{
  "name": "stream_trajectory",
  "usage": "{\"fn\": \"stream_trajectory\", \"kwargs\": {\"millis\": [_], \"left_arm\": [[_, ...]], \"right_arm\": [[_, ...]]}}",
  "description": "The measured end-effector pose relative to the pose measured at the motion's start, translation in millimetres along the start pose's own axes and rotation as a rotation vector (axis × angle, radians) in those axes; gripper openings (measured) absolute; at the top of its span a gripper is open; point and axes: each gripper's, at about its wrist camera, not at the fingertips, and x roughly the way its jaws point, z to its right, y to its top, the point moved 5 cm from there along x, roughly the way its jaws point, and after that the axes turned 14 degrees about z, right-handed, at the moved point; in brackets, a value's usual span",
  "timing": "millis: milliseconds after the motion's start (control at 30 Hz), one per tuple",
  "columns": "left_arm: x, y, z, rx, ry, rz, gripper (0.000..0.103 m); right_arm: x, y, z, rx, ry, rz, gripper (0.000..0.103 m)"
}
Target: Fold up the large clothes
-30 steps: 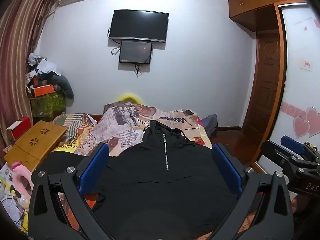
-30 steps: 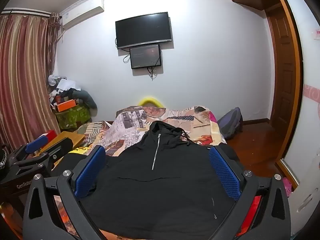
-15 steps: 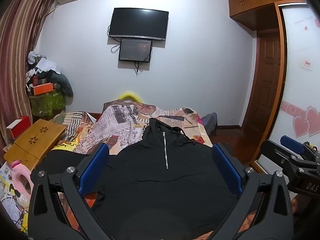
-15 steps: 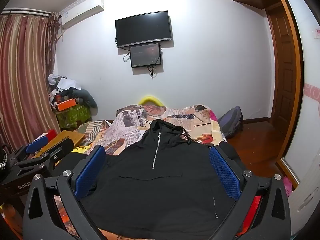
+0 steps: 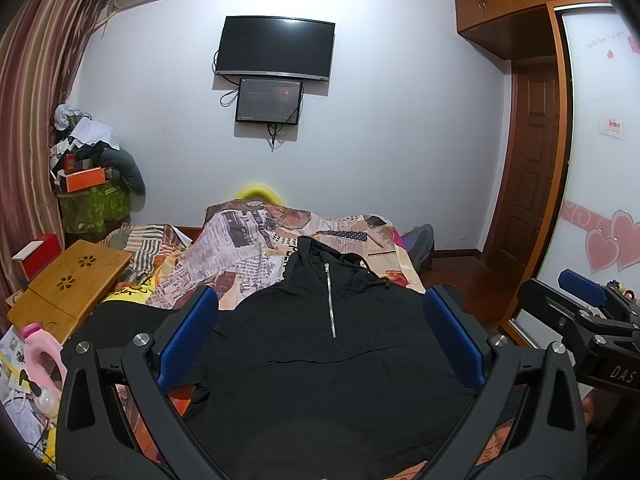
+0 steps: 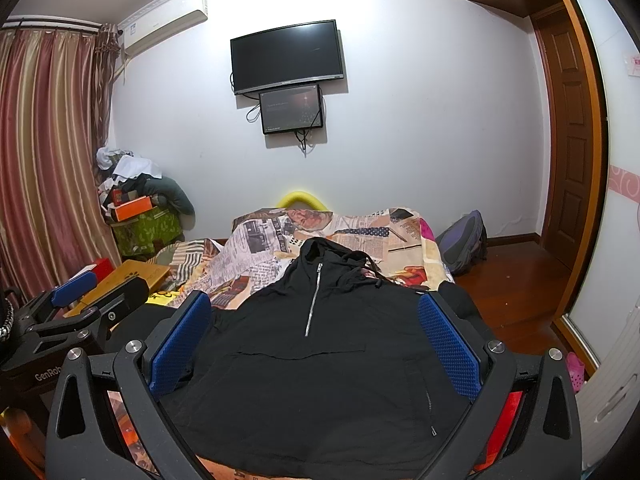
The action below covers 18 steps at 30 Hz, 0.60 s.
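A black hooded pullover (image 5: pixel 320 352) (image 6: pixel 316 360) with a short silver zip lies flat, front up, on the bed, hood toward the far wall. My left gripper (image 5: pixel 320 332) hovers above its lower half, open, blue pads wide apart with nothing between them. My right gripper (image 6: pixel 316 336) is likewise open and empty over the same garment. Each gripper shows at the edge of the other's view: the right one (image 5: pixel 584 312) at the right, the left one (image 6: pixel 76 312) at the left. The pullover's sleeves are partly hidden behind the fingers.
A newspaper-print bedspread (image 5: pixel 248 248) covers the bed. A wooden lap desk (image 5: pixel 68 284) and a pink bottle (image 5: pixel 36 356) sit at the left. A backpack (image 6: pixel 460 244) leans by the bed's far right. A wardrobe door with hearts (image 5: pixel 600 200) stands close at the right.
Both views have tilted slightly; the pullover and bed sit a little lower in the frame. Both grippers stay open and the garment has not moved.
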Motion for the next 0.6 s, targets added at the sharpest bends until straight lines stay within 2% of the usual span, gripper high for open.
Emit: {"fn": "stream_trajectory", "kwargs": {"millis": [600], "left_arm": [[0.2,2.6,1.5,0.001,-0.006,-0.003,0.103]], "right_arm": [[0.2,-3.4,-2.2,0.001,0.0,-0.004,0.103]]}}
